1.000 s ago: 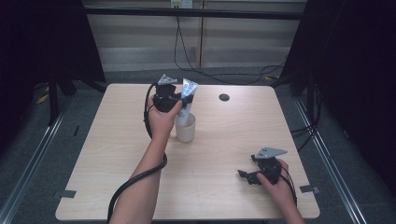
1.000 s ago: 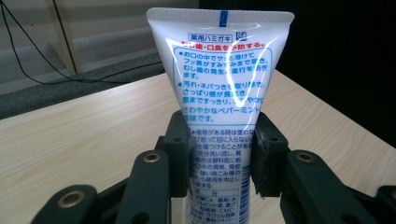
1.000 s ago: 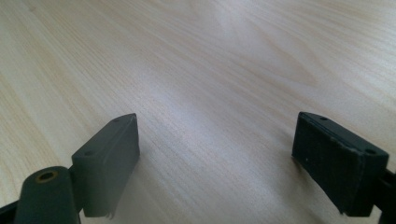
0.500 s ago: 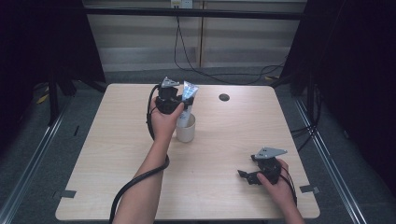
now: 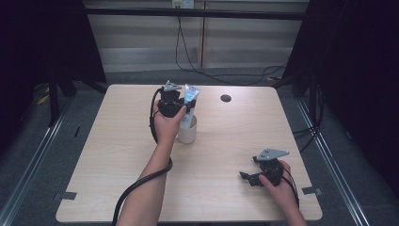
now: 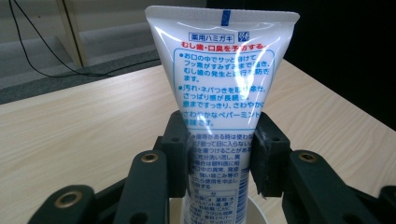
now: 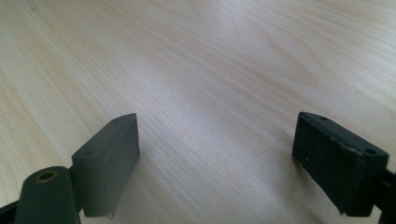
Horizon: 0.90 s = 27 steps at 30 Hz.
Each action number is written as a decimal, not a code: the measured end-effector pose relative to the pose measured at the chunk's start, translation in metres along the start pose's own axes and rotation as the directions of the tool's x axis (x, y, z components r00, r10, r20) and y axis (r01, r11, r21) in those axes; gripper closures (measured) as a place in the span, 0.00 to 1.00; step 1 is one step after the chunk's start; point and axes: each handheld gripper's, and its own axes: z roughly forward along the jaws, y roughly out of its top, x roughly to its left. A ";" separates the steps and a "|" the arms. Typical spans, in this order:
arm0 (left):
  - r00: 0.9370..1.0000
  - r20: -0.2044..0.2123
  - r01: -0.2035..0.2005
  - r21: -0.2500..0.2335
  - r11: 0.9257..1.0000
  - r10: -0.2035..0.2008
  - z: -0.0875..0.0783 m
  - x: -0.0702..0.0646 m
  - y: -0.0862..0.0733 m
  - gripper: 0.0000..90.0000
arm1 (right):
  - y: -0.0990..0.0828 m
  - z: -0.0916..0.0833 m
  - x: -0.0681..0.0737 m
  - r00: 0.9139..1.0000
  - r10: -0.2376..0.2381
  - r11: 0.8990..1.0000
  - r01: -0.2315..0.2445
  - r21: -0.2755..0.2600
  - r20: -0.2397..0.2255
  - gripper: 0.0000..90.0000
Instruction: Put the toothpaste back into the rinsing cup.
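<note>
A white toothpaste tube point(image 6: 219, 79) with blue and red print stands upright, crimped end up, its lower end inside a white cup point(image 5: 187, 131) on the table's far middle. My left gripper point(image 6: 220, 154) is shut on the tube's middle; in the high view that left gripper point(image 5: 175, 104) hovers just above the cup, with the tube point(image 5: 190, 96) sticking up beside it. My right gripper point(image 7: 217, 154) rests open close above bare wood, nothing between its jaws. The high view places the right gripper point(image 5: 251, 177) near the table's front right.
The light wooden table point(image 5: 117, 141) has a small dark round hole point(image 5: 226, 98) at the back right. Cables point(image 5: 197, 61) trail on the floor behind it. Dark curtains stand on both sides.
The left gripper with the tube has shifted slightly, staying over the cup. The right gripper has not moved.
</note>
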 end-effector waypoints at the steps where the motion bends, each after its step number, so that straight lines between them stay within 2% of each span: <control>1: 1.000 -0.003 -0.002 0.004 1.000 0.002 0.000 0.000 -0.001 0.71 | 0.000 0.000 0.000 1.000 -0.001 1.000 0.001 0.000 -0.001 0.16; 17: 1.000 -0.013 0.011 0.031 0.999 -0.011 -0.004 -0.001 -0.018 0.70 | 0.000 0.000 0.000 1.000 -0.005 1.000 0.005 0.001 0.002 0.16; 27: 1.000 -0.021 0.004 0.049 0.999 -0.003 -0.006 -0.001 -0.026 0.70 | 0.000 0.000 0.000 1.000 0.000 1.000 0.000 0.002 0.001 0.16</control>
